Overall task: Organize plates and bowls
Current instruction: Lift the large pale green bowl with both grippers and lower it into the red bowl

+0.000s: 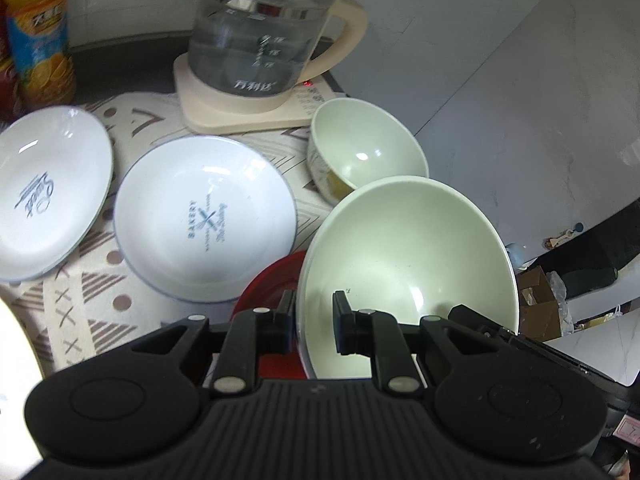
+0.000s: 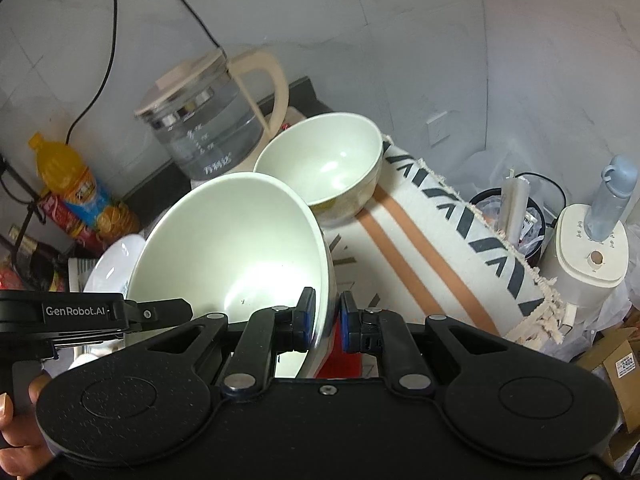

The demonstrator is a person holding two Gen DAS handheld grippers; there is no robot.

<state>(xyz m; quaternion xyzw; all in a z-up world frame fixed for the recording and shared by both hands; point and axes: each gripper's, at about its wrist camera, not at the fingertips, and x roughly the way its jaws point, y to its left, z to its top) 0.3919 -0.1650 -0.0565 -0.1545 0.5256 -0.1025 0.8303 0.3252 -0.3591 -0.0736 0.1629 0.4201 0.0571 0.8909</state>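
With your left tool and right tool each pinching the rim of the big bowl, tilted above the table, uneven pulling could slip it onto the small bowl.

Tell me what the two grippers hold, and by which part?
Both hold the large green bowl by its rim: the left gripper on one side, the right gripper on the opposite side.
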